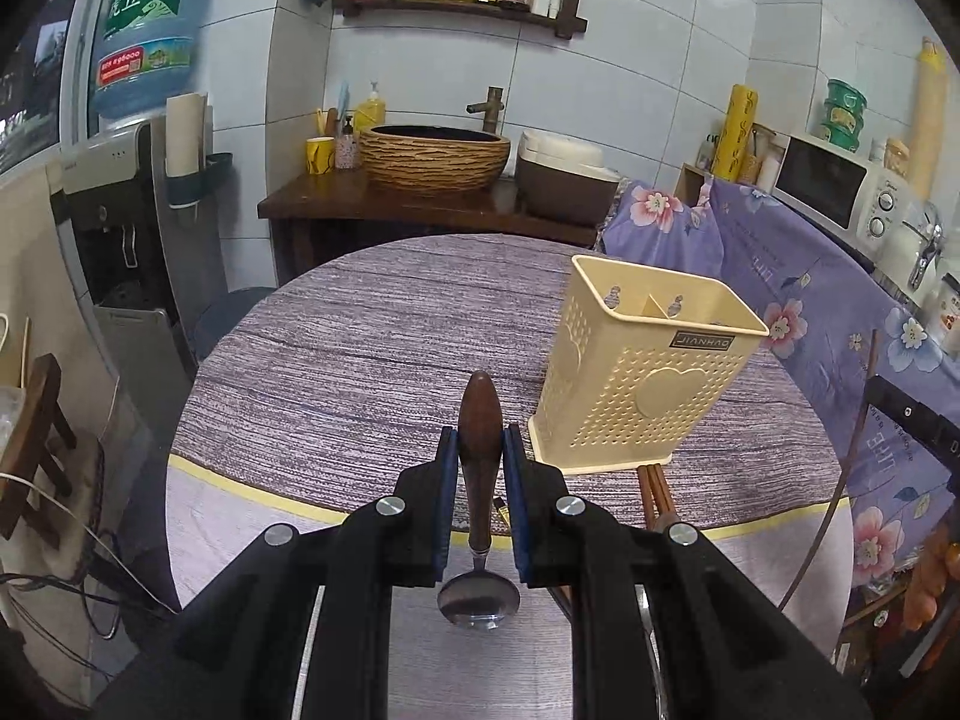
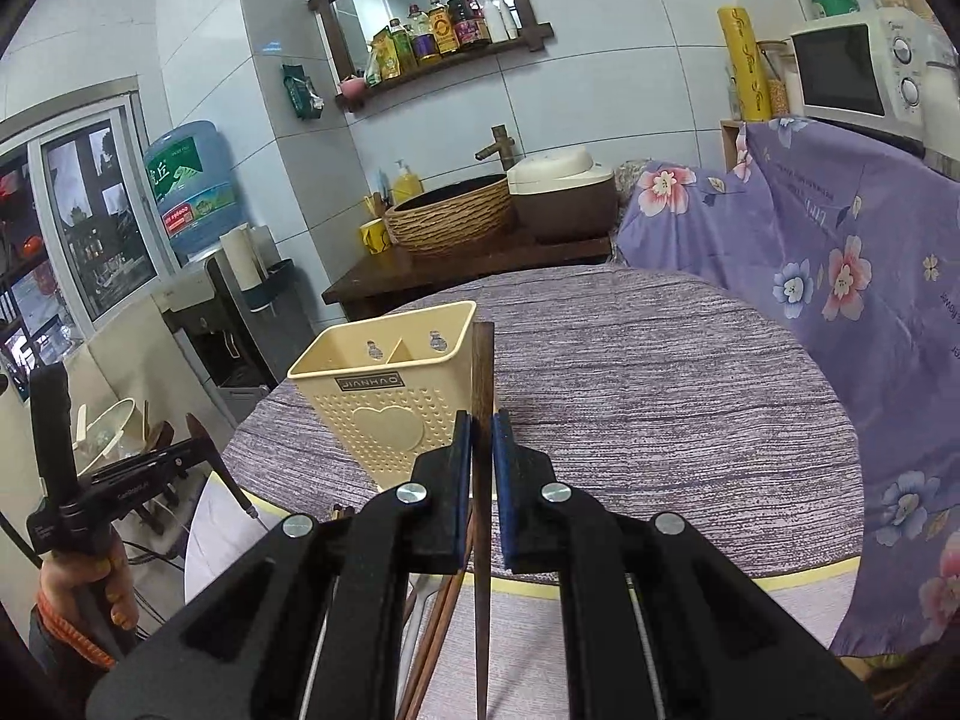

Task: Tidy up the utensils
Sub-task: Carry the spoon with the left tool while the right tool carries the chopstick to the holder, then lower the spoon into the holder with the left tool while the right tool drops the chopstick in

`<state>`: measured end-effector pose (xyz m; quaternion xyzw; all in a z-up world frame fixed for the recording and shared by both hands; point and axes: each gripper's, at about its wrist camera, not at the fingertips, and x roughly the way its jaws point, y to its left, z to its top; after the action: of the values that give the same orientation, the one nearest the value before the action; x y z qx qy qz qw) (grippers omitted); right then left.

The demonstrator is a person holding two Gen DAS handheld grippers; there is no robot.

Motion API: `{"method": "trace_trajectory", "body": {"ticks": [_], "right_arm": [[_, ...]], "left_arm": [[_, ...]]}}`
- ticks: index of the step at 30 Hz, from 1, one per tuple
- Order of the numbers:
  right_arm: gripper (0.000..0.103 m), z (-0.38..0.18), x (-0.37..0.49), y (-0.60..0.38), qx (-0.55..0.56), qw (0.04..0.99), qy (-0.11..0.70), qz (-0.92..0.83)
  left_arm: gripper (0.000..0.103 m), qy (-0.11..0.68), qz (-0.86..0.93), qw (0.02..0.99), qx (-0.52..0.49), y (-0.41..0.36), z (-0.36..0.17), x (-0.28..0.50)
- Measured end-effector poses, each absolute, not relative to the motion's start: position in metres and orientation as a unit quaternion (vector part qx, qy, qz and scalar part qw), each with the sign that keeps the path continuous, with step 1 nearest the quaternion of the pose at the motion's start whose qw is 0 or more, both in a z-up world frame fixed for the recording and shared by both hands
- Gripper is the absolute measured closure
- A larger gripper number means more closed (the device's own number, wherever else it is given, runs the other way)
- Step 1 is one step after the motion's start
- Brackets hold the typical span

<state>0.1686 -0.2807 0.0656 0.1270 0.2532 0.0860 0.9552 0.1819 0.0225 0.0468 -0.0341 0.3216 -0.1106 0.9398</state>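
Note:
A cream perforated utensil holder [image 1: 645,384] stands on the round table; it also shows in the right wrist view [image 2: 390,396], divided inside. My left gripper [image 1: 480,444] is shut on a spoon [image 1: 479,456] with a dark wooden handle pointing forward and a metal bowl toward the camera, held left of the holder. My right gripper [image 2: 480,426] is shut on a dark wooden chopstick [image 2: 482,372], held above the table just right of the holder. More chopsticks [image 1: 654,489] lie on the table in front of the holder, also in the right wrist view [image 2: 441,612].
The round table [image 1: 372,348] has a purple striped cloth with a yellow border. A floral purple cloth [image 2: 810,252] covers furniture at the right. A basin [image 1: 435,156] and rice cooker [image 1: 564,177] stand on a wooden counter behind. A water dispenser [image 1: 132,198] is at the left.

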Motion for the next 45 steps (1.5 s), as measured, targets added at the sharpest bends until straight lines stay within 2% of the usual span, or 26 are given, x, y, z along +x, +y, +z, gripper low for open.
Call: {"method": "trace_trajectory", "body": {"ticks": [12, 20, 27, 32, 37, 45], "right_arm": [[0.095, 0.085, 0.159, -0.293, 0.109, 0.964, 0.229, 0.076], [0.095, 0.116, 0.18, -0.297, 0.082, 0.974, 0.206, 0.054], [0.095, 0.194, 0.205, -0.292, 0.052, 0.985, 0.156, 0.051], [0.095, 0.246, 0.22, -0.281, 0.071, 0.986, 0.126, 0.076], [0.095, 0.246, 0.231, -0.264, 0.084, 0.984, 0.127, 0.094], [0.095, 0.176, 0.254, -0.249, 0.093, 0.976, 0.174, 0.088]], "left_arm": [[0.087, 0.292, -0.112, 0.949, -0.035, 0.034, 0.064, 0.176], [0.087, 0.269, -0.112, 0.956, -0.038, 0.037, 0.099, 0.197], [0.087, 0.21, -0.134, 0.968, -0.036, 0.02, 0.179, 0.214], [0.087, 0.191, -0.161, 0.967, -0.042, -0.008, 0.212, 0.229], [0.087, 0.2, -0.175, 0.963, -0.038, -0.039, 0.198, 0.244], [0.087, 0.258, -0.178, 0.949, -0.033, -0.062, 0.123, 0.26]]}}
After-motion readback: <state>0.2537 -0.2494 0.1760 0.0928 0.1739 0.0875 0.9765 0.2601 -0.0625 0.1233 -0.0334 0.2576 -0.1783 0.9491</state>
